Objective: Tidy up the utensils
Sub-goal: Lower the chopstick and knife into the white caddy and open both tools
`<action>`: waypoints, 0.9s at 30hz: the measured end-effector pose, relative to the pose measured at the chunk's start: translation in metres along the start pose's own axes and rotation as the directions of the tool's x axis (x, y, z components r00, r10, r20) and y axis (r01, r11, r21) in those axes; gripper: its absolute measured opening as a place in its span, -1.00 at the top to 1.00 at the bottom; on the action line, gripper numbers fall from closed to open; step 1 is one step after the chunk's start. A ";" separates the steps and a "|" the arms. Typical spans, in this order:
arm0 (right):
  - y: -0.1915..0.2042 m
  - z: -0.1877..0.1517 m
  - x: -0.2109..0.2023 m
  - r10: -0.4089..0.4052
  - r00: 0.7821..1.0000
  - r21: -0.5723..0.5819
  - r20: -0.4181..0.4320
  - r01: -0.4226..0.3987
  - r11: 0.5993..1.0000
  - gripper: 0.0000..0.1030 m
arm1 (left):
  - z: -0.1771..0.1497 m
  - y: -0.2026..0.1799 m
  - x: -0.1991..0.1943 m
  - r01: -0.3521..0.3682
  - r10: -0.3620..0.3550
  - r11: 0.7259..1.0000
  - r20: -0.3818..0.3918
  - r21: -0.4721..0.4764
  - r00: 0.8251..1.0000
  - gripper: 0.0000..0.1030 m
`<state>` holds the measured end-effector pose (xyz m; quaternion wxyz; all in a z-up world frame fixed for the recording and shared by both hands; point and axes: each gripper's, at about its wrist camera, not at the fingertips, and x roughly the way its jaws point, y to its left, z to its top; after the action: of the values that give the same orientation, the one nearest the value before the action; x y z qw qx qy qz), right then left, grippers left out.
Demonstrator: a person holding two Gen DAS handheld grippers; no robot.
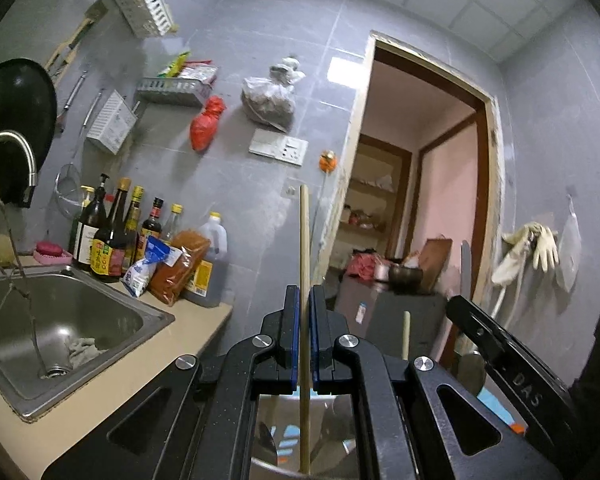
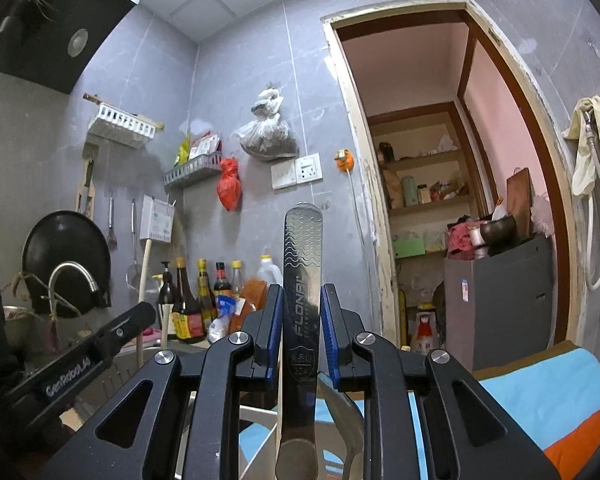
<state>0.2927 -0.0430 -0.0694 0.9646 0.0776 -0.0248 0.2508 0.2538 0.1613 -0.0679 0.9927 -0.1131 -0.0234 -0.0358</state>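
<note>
My left gripper [image 1: 304, 292] is shut on a thin wooden chopstick [image 1: 305, 232] that stands upright between its blue pads and runs down past a shiny steel pot rim [image 1: 266, 465] below. In the right wrist view my right gripper [image 2: 301, 292] is shut on the flat steel handle [image 2: 303, 248] of a utensil, also upright, stamped with a brand name. Its lower end is hidden under the gripper. Each gripper shows in the other's view: the right gripper [image 1: 458, 302] to the right with the steel handle [image 1: 465, 264], the left gripper [image 2: 144, 312] to the left beside the chopstick [image 2: 145, 276].
A steel sink [image 1: 60, 312] with a faucet [image 1: 16, 148] lies to the left in a beige counter [image 1: 112, 384]. Sauce bottles [image 1: 108, 236] and bags line the wall. A second wooden stick [image 1: 406, 334] stands between the grippers. An open doorway [image 2: 440, 160] and grey cabinet [image 2: 508, 292] are ahead.
</note>
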 end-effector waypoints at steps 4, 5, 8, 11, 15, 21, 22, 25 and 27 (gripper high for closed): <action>-0.003 -0.001 -0.002 0.001 1.000 0.008 -0.025 -0.001 1.000 0.66 | -0.001 0.000 0.002 0.029 -0.029 1.000 -0.055 -0.007 0.998 0.94; -0.004 -0.001 -0.003 0.003 1.000 0.013 -0.026 -0.002 1.000 0.66 | 0.000 0.000 0.002 0.033 -0.034 0.999 -0.068 -0.015 0.997 0.94; -0.004 0.002 -0.004 0.005 0.999 0.017 -0.039 -0.004 1.000 0.63 | 0.001 -0.001 0.002 0.046 -0.048 0.999 -0.102 -0.020 0.994 0.92; -0.005 0.007 -0.006 0.010 0.998 0.025 -0.059 -0.008 1.000 0.53 | 0.005 -0.003 -0.001 0.071 -0.074 0.997 -0.123 -0.032 0.990 0.77; -0.006 0.017 -0.013 0.003 0.997 0.031 -0.075 0.000 1.000 0.46 | 0.013 -0.008 -0.006 0.086 -0.092 0.995 -0.145 -0.046 0.985 0.53; -0.009 0.032 -0.024 -0.016 0.994 0.031 -0.111 0.019 0.999 0.38 | 0.026 -0.017 -0.010 0.087 -0.095 0.995 -0.177 -0.049 0.980 0.27; -0.010 0.033 -0.026 -0.022 0.993 0.034 -0.118 0.026 0.999 0.34 | 0.029 -0.018 -0.011 0.086 -0.093 0.995 -0.184 -0.049 0.978 0.26; -0.013 0.039 -0.034 -0.052 0.989 0.041 -0.139 0.058 0.997 0.16 | 0.035 -0.024 -0.014 0.080 -0.087 0.996 -0.207 -0.043 0.974 0.14; -0.015 0.044 -0.040 -0.071 0.986 0.041 -0.151 0.078 0.996 -0.01 | 0.039 -0.028 -0.015 0.080 -0.088 0.996 -0.228 -0.046 0.970 -0.02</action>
<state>0.2649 -0.0823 -0.0317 0.9703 0.0823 0.0561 0.2203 0.2349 0.1443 -0.0247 0.9841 -0.1250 0.0877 -0.0910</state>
